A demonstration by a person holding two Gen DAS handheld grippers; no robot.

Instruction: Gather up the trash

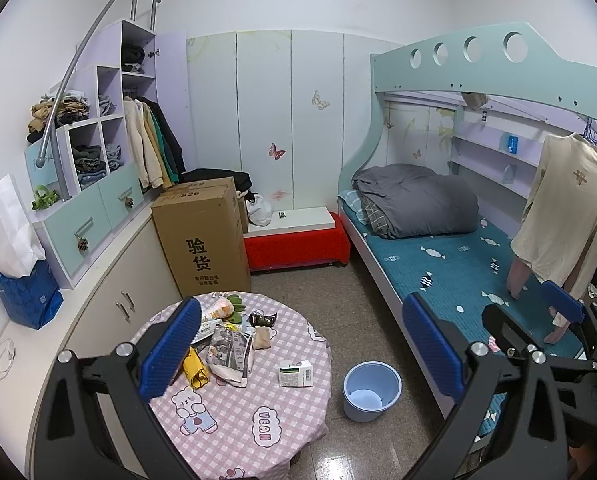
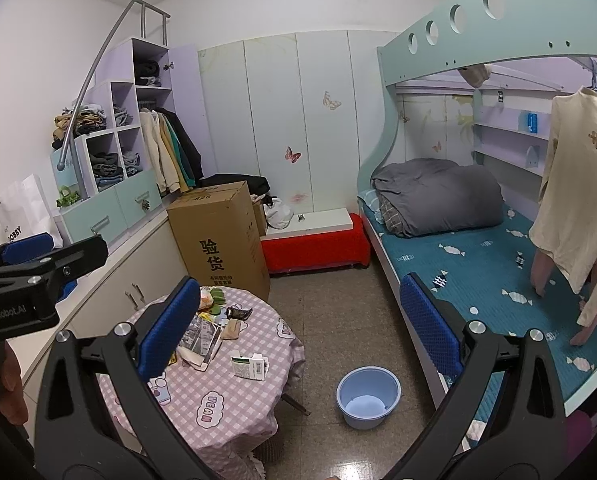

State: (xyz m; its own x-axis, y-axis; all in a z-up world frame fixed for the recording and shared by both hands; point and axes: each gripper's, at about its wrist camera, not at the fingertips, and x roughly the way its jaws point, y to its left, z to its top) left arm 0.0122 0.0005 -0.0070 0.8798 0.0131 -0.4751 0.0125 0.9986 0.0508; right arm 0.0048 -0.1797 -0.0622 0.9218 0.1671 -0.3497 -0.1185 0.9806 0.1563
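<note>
Trash lies on a round table (image 1: 258, 408) with a pink checked cloth: a white-green carton (image 1: 295, 374), a crumpled printed bag (image 1: 229, 354), a yellow wrapper (image 1: 195, 368), a black wrapper (image 1: 263, 319) and a banana peel (image 1: 236, 303). The carton also shows in the right wrist view (image 2: 250, 366). A light blue bucket (image 1: 371, 391) stands on the floor right of the table, also in the right wrist view (image 2: 368, 396). My left gripper (image 1: 302, 350) is open and empty above the table. My right gripper (image 2: 298, 330) is open and empty, held high beside the left one.
A tall cardboard box (image 1: 204, 236) stands behind the table. A bunk bed (image 1: 458, 264) with a grey duvet fills the right side. Cabinets and a white counter (image 1: 6, 356) run along the left. A red bench (image 1: 294, 244) stands at the back wall.
</note>
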